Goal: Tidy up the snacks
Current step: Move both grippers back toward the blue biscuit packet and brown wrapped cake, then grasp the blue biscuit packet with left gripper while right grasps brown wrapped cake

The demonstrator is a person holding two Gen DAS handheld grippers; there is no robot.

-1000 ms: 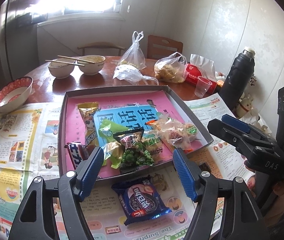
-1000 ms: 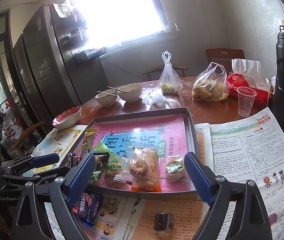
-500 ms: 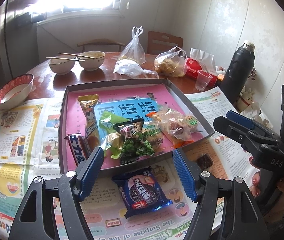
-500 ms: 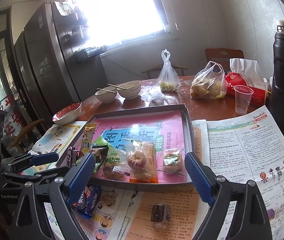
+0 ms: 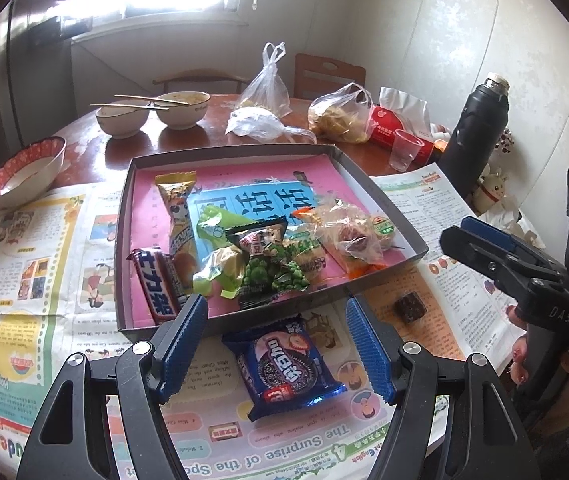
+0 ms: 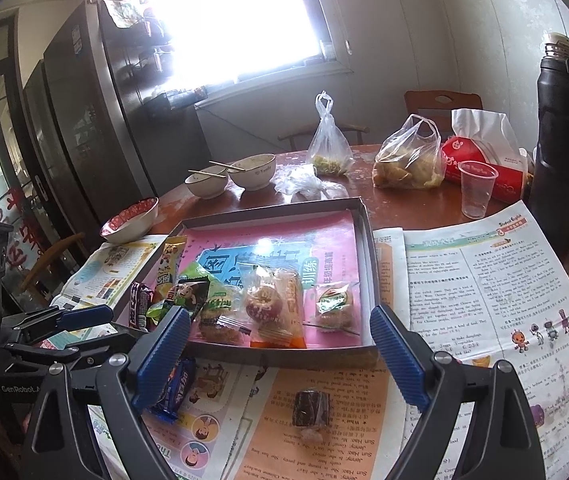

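**Both claws spread, two snacks outside the tray**

Currently, left wrist view: left gripper (image 5: 276, 344) has its jaws wide apart, nothing between them. It hangs over the blue Oreo packet (image 5: 284, 368), which lies flat on the newspaper (image 5: 36, 240) just outside the near wall of the grey tray (image 5: 124, 248). Not touching the packet as far as I can tell. Small dark wrapped candy (image 5: 409, 309) sits on the newspaper near the tray's right-hand near corner, apart from the Oreo packet. Inside the tray, clustered toward the near side: chocolate bar (image 5: 158, 286) leaning on the left wall, yellow snack stick (image 5: 178, 216), green pea packet (image 5: 272, 272), clear-wrapped pastries (image 5: 348, 232). Right gripper (image 5: 496, 256) visible at the right edge, side-on, held above the newspaper.

Right wrist view: right gripper (image 6: 280, 354) also spread wide, empty. Dark wrapped candy (image 6: 310, 402) lies on the newspaper (image 6: 484, 280) between and below the blue pads (image 6: 398, 356), no contact. Tray (image 6: 366, 248) just beyond it, snacks bunched along its near edge. Oreo packet (image 6: 174, 394) partly hidden behind the left finger. Left gripper (image 6: 64, 320) at far left, low over the paper. Beyond the tray: bowls (image 6: 252, 170), plastic cup (image 6: 476, 188), black flask (image 6: 562, 140).
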